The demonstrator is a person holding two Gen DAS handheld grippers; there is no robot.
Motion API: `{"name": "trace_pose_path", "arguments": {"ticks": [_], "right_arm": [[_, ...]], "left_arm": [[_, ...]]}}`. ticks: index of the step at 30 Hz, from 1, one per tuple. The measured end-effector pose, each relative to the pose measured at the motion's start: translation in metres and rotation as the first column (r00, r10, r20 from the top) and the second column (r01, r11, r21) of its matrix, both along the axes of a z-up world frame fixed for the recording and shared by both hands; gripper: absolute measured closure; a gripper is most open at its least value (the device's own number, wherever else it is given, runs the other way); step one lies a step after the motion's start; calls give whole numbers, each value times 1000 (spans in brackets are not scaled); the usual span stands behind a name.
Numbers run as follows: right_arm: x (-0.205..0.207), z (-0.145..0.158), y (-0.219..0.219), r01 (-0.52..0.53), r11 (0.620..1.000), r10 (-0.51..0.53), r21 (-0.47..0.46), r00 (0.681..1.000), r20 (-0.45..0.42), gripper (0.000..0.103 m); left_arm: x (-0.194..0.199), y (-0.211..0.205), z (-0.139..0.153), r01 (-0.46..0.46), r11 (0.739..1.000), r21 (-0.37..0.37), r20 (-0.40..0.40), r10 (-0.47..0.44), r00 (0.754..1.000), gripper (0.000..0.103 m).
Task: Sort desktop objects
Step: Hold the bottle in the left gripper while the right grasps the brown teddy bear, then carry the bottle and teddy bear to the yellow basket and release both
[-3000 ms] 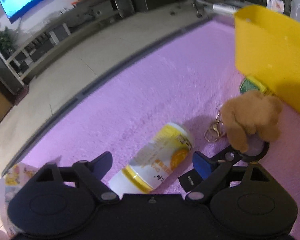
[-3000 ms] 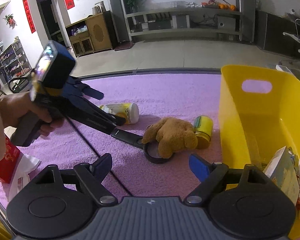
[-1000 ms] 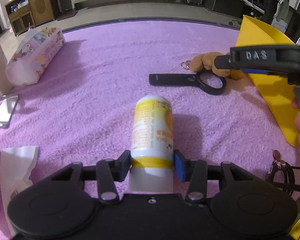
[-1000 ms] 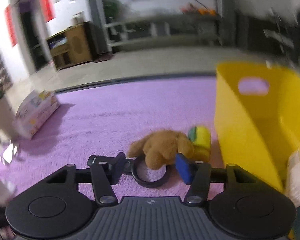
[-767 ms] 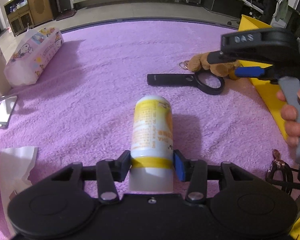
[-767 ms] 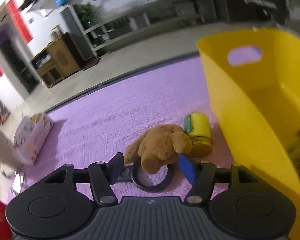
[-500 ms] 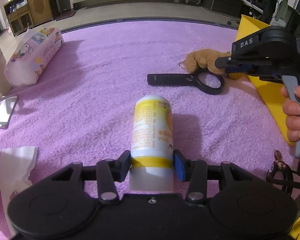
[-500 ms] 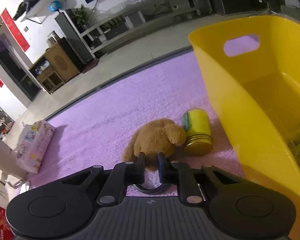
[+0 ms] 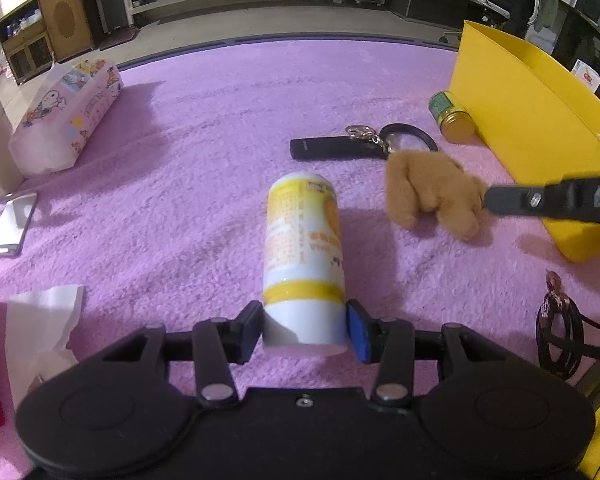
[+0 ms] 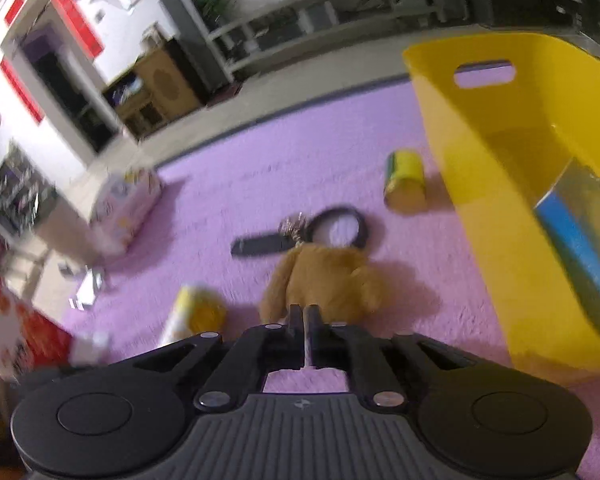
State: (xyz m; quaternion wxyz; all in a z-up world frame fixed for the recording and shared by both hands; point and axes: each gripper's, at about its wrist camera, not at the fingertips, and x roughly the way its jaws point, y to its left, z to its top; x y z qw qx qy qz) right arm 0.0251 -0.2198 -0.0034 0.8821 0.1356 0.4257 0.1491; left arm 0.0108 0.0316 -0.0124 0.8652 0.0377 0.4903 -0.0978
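The bottle (image 9: 304, 240) lies on its side on the purple rug (image 9: 204, 160), near the middle. It is white and yellow. The left claw (image 9: 305, 326) grips it at its white cap end, with one finger on each side.

The teddy (image 9: 432, 194) is brown and fluffy. It is just to the right of the bottle. The right claw (image 10: 305, 316) is squeezed almost flat, and its tips pinch a bit of the teddy's fur. From the left camera its black tip touches the right side of the teddy. The right camera's picture is blurry. A little key ring (image 9: 360, 132) hangs off the teddy and rests on the magnifier (image 9: 360, 145).

The magnifier is black and lies flat on the rug just behind the teddy. Its round glass points toward the bin (image 9: 532, 120) and its handle points the other way. A small yellow jar (image 9: 452, 118) lies on its side past the glass, right beside the bin.

The bin is big and yellow and stands at the right edge of the rug. Some boxes (image 10: 580, 240) are inside it, but they are too blurry to tell what they are.

Near the left edge of the rug lies a pack of tissues (image 9: 68, 116) with cartoon pictures. In front of it lies a small mirror (image 9: 8, 224). A white tissue (image 9: 40, 328) lies at the near left corner. A dark cord (image 9: 560, 332) lies at the near right edge.
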Motion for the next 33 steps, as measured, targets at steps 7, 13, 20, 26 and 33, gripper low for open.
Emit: {"name": "trace_pose_path", "arguments": {"ticks": [7,13,20,26,33], "right_arm": [[-3,7,11,-13,991,33,-135,988,149,59],[-5,16,8,-6,991,35,-131,975,218,35],[-5,22,-2,27,996,-7,-81,971,239,29],[-1,16,4,3,994,15,-106,984,176,32],[4,7,13,-23,991,41,-128,989,140,36]], "left_arm": [[-2,-4,6,27,1000,10,49,-27,998,44],[1,-8,9,17,1000,-6,59,-16,998,37],[2,-7,9,-7,1000,-2,67,7,998,35],[8,-7,6,-32,999,4,58,31,998,34],[19,-10,1,-82,997,-9,41,83,996,54]]}}
